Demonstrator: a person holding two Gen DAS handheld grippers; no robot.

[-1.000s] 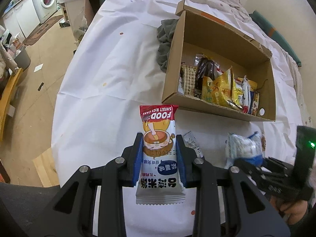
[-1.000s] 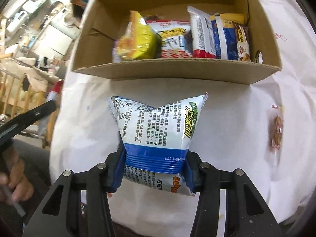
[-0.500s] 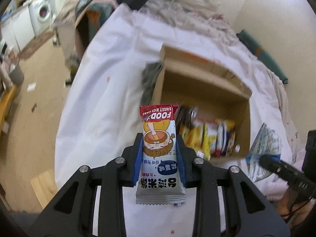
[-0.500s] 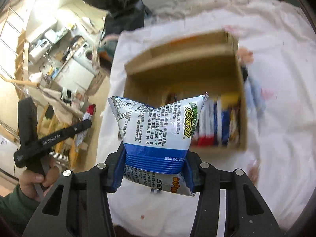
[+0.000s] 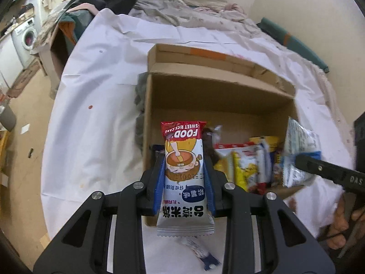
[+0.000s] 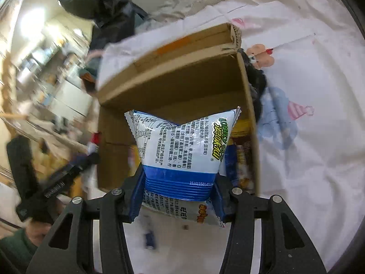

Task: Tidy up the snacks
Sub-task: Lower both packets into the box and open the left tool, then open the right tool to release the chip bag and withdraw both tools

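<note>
Left wrist view: both grippers, L [image 5: 184,178] clamping rice cake pack [image 5: 183,171], R [image 6: 179,182] clamping chip bag [image 6: 182,146], now lifted over box [image 5: 219,91]; drop-in next.

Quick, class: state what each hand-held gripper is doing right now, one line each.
Left hand-held gripper: closed on the rice cake packet.
Right hand-held gripper: closed on the blue-and-white snack bag.
</note>
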